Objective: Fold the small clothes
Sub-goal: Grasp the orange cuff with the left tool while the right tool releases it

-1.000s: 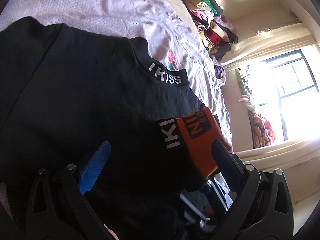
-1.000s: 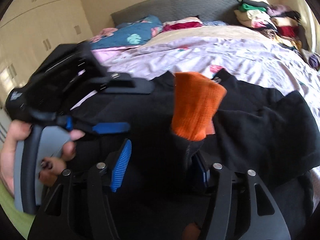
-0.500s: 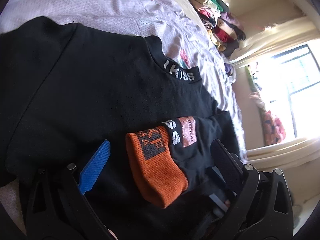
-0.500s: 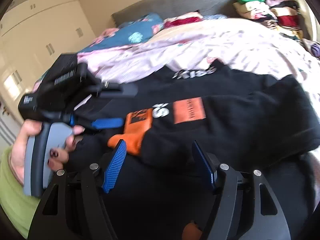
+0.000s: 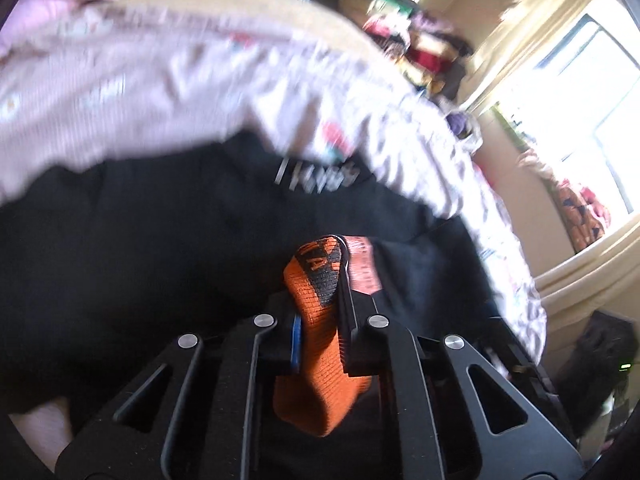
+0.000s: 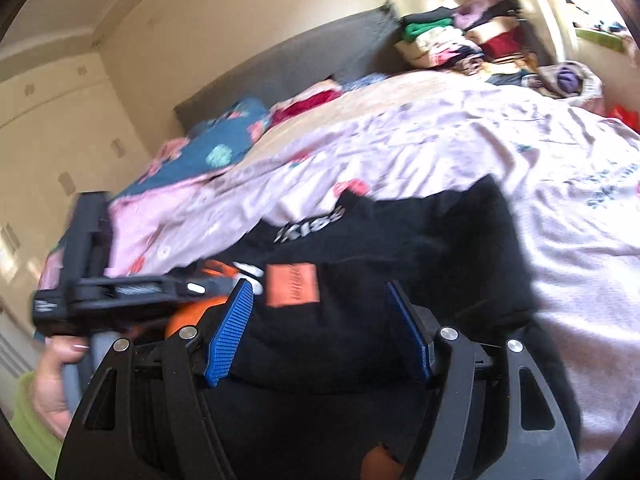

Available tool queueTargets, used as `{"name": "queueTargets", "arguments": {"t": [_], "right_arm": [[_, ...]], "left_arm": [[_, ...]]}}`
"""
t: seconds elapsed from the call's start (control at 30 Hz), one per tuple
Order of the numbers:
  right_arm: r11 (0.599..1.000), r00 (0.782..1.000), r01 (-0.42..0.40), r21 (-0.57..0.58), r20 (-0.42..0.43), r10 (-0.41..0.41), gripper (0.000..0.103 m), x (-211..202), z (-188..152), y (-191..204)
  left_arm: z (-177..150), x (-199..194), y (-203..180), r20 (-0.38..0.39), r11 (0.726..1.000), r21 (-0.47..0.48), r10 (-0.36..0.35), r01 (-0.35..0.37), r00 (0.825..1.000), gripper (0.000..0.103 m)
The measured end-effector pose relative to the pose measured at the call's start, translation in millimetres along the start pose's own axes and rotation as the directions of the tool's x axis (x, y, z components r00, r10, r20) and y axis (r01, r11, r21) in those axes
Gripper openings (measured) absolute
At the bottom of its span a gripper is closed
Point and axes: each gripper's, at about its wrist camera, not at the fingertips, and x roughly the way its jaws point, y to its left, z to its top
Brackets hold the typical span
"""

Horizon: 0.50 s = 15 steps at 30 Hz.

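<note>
A black sweater (image 5: pixel 140 240) with white lettering on its collar (image 5: pixel 316 176) lies spread on the bed. Its sleeve, with an orange cuff (image 5: pixel 316 340) and an orange patch (image 6: pixel 292 286), is folded across the body. My left gripper (image 5: pixel 320 276) has its jaws closing, and the pads pinch the orange cuff between them. In the right wrist view the left gripper (image 6: pixel 192 288) sits at the left, held by a person's hand (image 6: pixel 56 380). My right gripper (image 6: pixel 318 286) hovers open over the sleeve and sweater (image 6: pixel 440 240), its blue pads apart and gripping nothing.
The pink patterned bedsheet (image 6: pixel 460 140) stretches beyond the sweater. A stack of folded clothes (image 6: pixel 460 40) stands at the far corner by the grey headboard (image 6: pixel 320 52). Pillows (image 6: pixel 224 140) lie at the bed's head. A bright window (image 5: pixel 592 92) is on the right.
The right gripper let go of the upright sleeve, which now lies across the sweater, and moved right. The left gripper closed on the orange cuff and lifted, rolling a little.
</note>
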Motion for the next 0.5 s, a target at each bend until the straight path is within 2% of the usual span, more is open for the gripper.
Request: {"name": "queueTargets", "arguments": {"t": [0.13, 0.23, 0.33, 0.5], "right_arm": [[0.998, 0.998, 0.021, 0.059, 0.066, -0.025, 0.066, -11, 7, -15], [0.993, 0.997, 0.037, 0.11, 0.067, -0.044, 0.066, -11, 10, -27], [0.987, 0.997, 0.058, 0.153, 0.036, -0.064, 0.066, -6, 9, -37], [0.979, 0.994, 0.105, 0.174, -0.007, -0.106, 0.066, 2, 6, -43]], "left_arm": [[16, -42, -10, 0.105, 0.999, 0.015, -0.044, 0.043, 0.994, 0.006], [20, -66, -9, 0.155, 0.998, 0.02, -0.057, 0.055, 0.986, 0.006], [18, -73, 2, 0.154, 0.998, 0.0, -0.058, 0.059, 0.986, 0.006], [12, -50, 25, 0.087, 0.997, -0.067, -0.024, 0.03, 0.996, 0.006]]}}
